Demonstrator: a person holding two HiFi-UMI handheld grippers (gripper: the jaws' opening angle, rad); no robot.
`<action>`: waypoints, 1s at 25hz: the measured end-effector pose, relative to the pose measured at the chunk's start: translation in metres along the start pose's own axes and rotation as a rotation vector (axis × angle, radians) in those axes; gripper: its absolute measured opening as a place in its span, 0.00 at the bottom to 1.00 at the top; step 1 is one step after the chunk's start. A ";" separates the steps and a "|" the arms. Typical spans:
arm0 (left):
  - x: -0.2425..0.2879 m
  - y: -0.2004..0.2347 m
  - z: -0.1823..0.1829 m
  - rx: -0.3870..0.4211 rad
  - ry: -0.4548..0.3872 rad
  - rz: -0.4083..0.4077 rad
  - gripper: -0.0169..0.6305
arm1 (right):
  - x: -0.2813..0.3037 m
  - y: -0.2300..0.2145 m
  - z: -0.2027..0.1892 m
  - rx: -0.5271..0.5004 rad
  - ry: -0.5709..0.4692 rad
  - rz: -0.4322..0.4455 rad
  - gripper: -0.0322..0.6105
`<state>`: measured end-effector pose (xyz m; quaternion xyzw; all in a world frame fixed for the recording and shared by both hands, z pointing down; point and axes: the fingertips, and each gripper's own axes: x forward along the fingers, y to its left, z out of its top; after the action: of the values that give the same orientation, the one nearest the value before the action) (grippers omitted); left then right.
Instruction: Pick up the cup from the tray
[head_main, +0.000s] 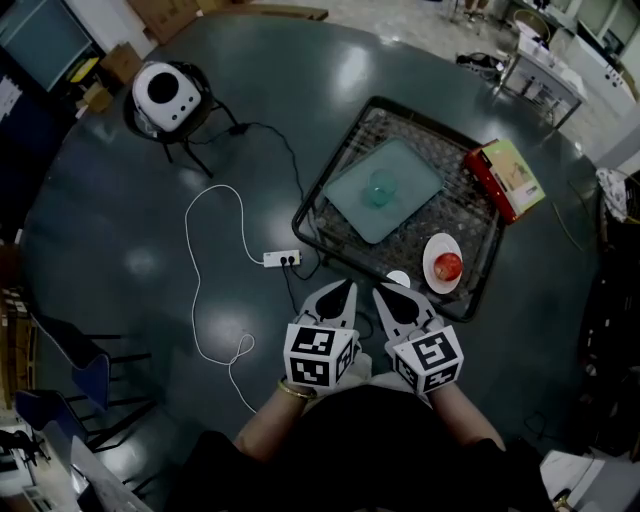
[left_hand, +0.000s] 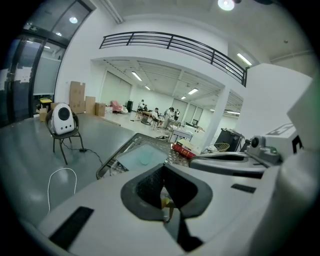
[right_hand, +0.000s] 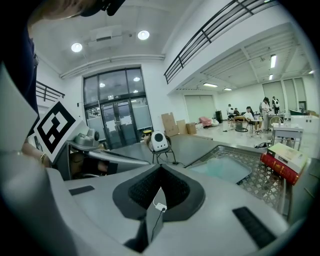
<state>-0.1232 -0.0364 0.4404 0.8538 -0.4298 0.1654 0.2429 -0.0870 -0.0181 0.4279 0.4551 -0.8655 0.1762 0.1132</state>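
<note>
- Cup (head_main: 381, 188), see-through green, stands upright about the middle of a pale tray (head_main: 415, 165), with nothing touching it.
- The tray lies flat inside a black wire basket (head_main: 470, 215) on a dark round table (head_main: 120, 230).
- From the cup, a red book (head_main: 505, 180) lies at 3 o'clock on the basket's edge.
- A white plate (head_main: 436, 252) with a red apple (head_main: 449, 266) on it sits at 5 o'clock in the basket's near corner, and a small white disc (head_main: 398, 279) lies just beside the plate at its 8 o'clock.
- Both tools are at the cup's 6 o'clock, just outside the basket's near rim and well apart from the cup.
- The left gripper (head_main: 338, 296) has its jaws pressed together with nothing between them.
- The right gripper (head_main: 393, 297), side by side with it, also has its jaws together and holds nothing.
- A white power strip (head_main: 281, 259) lies at the cup's 8 o'clock, with a white cable (head_main: 200, 290) looping off to the left.
- At 10 o'clock a rounded white device (head_main: 167, 95) sits on a small chair.
</note>
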 end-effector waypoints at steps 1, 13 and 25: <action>0.001 0.000 0.001 0.005 0.001 -0.005 0.04 | 0.001 -0.002 0.000 0.003 0.001 -0.006 0.06; 0.017 -0.001 0.005 0.015 0.011 -0.050 0.04 | 0.000 -0.016 0.003 0.036 0.002 -0.056 0.06; 0.060 0.009 0.012 0.017 0.011 -0.043 0.04 | 0.024 -0.054 0.009 0.035 0.018 -0.065 0.06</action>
<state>-0.0953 -0.0870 0.4626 0.8639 -0.4085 0.1684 0.2417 -0.0565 -0.0679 0.4397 0.4833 -0.8459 0.1919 0.1187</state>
